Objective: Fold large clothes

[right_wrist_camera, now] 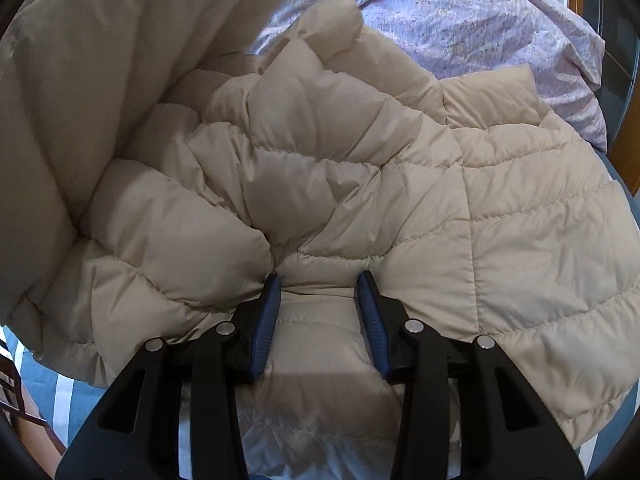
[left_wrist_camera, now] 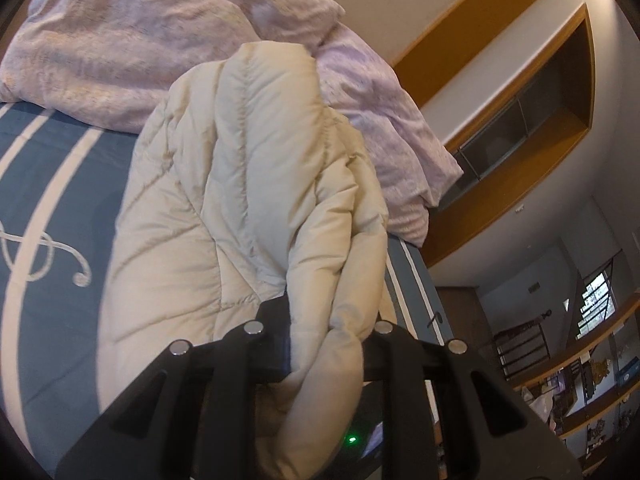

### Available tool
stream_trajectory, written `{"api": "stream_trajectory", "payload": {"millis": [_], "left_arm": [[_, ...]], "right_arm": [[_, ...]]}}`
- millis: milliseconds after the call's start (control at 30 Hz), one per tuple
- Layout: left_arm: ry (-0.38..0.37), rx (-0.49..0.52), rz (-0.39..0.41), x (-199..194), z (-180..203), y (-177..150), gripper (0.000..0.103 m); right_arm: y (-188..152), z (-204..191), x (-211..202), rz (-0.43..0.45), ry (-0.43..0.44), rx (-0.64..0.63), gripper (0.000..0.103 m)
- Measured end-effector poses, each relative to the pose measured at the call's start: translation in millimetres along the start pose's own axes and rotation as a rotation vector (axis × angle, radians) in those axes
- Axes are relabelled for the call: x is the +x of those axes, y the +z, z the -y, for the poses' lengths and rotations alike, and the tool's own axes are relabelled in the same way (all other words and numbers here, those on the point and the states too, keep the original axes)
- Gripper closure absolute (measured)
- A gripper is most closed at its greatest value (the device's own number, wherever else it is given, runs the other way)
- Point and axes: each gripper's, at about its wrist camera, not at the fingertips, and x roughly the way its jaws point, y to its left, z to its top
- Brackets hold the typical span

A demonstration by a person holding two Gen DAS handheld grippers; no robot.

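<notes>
Soft daylight fills both pictures. A bright window (left_wrist_camera: 596, 304) glows far off. The edges curve and go dark. A shadow lies on the puffy coat (right_wrist_camera: 340, 384).

The left gripper (left_wrist_camera: 326, 354) is showing as a black plastic frame with angular, cut-out linkage arms, four round silver pivot pins shining along its top edge, and a small green light (left_wrist_camera: 352, 439) glowing low in its body. The right gripper (right_wrist_camera: 320, 312) is wearing the same black frame and silver pins, and its jaws are carrying ribbed blue pads (right_wrist_camera: 266, 320).
</notes>
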Motion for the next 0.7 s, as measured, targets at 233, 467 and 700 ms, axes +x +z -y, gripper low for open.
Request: {"api": "stream_trajectory", "payload": {"millis": [233, 467, 700], "left_arm": [[0.011, 0.029, -0.033, 28, 21, -12, 0.084], [0.008, 0.05, -0.065, 51, 36, -17, 0.084], [-0.002, 0.04, -0.083, 62, 38, -21, 0.084]], "right_arm": [[1, 9, -1, 0.0, 0.034, 0.027, 0.06], [0, 18, -4, 0.002, 0.071, 0.056, 0.06], [2, 33, -10, 0.014, 0.107, 0.059, 0.061]]}}
